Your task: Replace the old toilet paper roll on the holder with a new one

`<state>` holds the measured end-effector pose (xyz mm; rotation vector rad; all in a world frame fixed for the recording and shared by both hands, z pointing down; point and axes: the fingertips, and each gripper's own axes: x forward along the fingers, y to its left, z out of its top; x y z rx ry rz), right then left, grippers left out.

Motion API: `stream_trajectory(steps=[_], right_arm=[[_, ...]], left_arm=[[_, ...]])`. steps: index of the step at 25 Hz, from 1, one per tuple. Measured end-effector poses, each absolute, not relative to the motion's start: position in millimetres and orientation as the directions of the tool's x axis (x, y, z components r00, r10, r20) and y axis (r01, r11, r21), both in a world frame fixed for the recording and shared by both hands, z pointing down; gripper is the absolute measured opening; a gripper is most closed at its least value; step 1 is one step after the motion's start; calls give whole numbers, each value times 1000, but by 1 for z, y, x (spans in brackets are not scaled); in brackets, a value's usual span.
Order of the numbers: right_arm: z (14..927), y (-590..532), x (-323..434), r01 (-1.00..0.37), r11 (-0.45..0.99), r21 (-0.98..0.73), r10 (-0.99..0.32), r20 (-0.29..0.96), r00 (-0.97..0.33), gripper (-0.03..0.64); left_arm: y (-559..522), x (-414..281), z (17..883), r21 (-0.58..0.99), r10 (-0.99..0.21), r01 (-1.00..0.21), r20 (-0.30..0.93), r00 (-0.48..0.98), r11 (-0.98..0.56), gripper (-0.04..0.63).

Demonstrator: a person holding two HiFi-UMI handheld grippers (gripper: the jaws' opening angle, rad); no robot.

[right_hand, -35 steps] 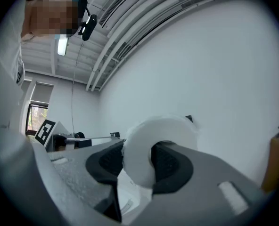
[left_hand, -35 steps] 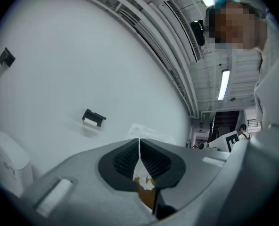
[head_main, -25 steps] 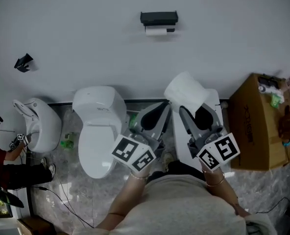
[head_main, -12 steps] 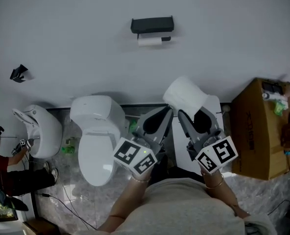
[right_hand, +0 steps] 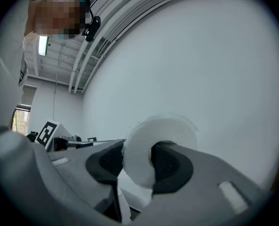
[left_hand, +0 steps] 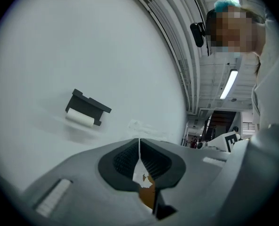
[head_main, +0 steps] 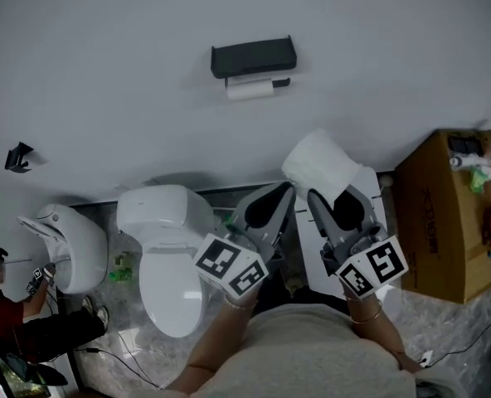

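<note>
Now | change: holder [head_main: 254,56] with old roll [head_main: 250,90] looks larger and lower at upper centre of head view than a second ago | left gripper [head_main: 266,210] closed, empty | right gripper [head_main: 333,196] clamps new roll [head_main: 316,162] mid-frame | likely approach; swap not begun

no readable text, dark print on cardboard box [head_main: 446,222] too blurred

We see the marbled floor [head_main: 125,313] carrying a white toilet [head_main: 167,247], another white fixture [head_main: 67,239] at left, and a cardboard box [head_main: 436,222].
</note>
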<state>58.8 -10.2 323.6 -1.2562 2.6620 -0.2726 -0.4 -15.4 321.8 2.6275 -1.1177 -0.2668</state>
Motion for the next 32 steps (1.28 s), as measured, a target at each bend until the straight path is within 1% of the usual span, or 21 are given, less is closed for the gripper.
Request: stream_trajectory(steps=[6,17,24,32], right_arm=[[331,-73,44,-788,567,-241,-820,-66,-569,155],[325,-156,29,-859,462,-220,-886,-65,-460,155],[329,-179,28,-887,411,-212,-911,-50,-410,155],[334,-182,28,-895,404,-188,-912,-14,-409,155]], left_arm=[[-79,-17,318,321,-683,-632,-69,727,-705,17],[-163,-47,314,299,-607,-561,-84,790,-772,17],[-196,-54,323,321,-575,-526,-75,815,-788,17],[-202,-49,334,343,-554,-501,-72,830,-795,17]])
